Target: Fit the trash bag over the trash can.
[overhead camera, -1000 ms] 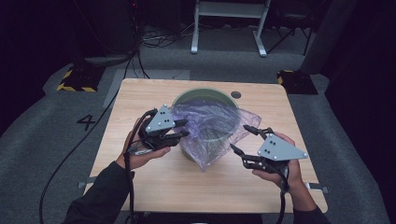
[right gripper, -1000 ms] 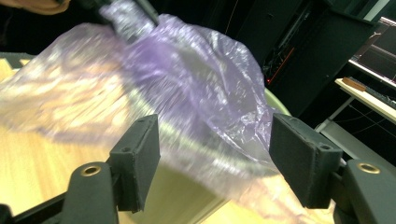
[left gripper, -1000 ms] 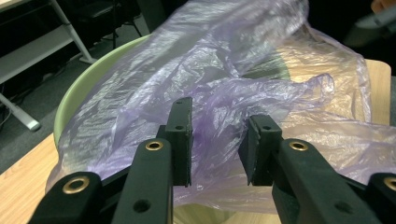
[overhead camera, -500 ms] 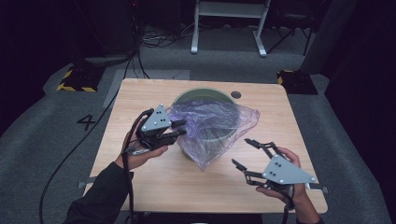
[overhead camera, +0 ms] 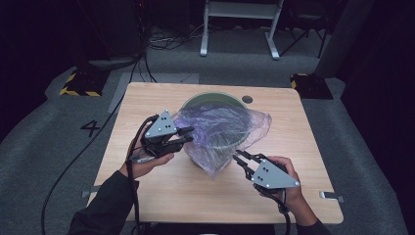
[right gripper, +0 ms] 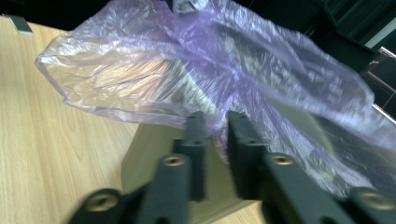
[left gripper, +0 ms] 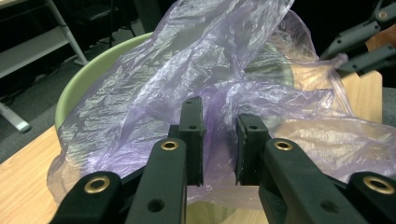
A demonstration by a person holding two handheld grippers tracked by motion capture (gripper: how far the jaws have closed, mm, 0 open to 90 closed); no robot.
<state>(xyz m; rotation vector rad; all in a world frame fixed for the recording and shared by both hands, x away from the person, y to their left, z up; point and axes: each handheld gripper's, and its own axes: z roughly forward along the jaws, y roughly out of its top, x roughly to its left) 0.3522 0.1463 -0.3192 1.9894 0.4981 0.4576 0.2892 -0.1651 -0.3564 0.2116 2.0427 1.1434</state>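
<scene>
A pale green bin (overhead camera: 195, 101) stands mid-table with a thin purple plastic bag (overhead camera: 220, 125) draped over its mouth and down its front. My left gripper (overhead camera: 188, 135) is at the bin's left rim. Its jaws have just been closing and stand narrow with the bag (left gripper: 187, 60) bunched between them (left gripper: 219, 135). My right gripper (overhead camera: 238, 157) sits low at the front right, at the bag's hanging part. Its jaws have just closed, and in the right gripper view they (right gripper: 216, 130) pinch the bag's lower edge (right gripper: 187, 56) in front of the bin wall (right gripper: 154, 154).
The wooden table (overhead camera: 147, 186) has bare board left, right and in front of the bin, and a round cable hole (overhead camera: 247, 99) behind it. On the floor beyond are a white-legged stand (overhead camera: 240, 29) and yellow-and-black blocks (overhead camera: 76, 83).
The right gripper has dropped from beside the bin's right rim to the table's front right, then come in to the bag's hanging part with its jaws closed together. The left gripper has stayed put.
</scene>
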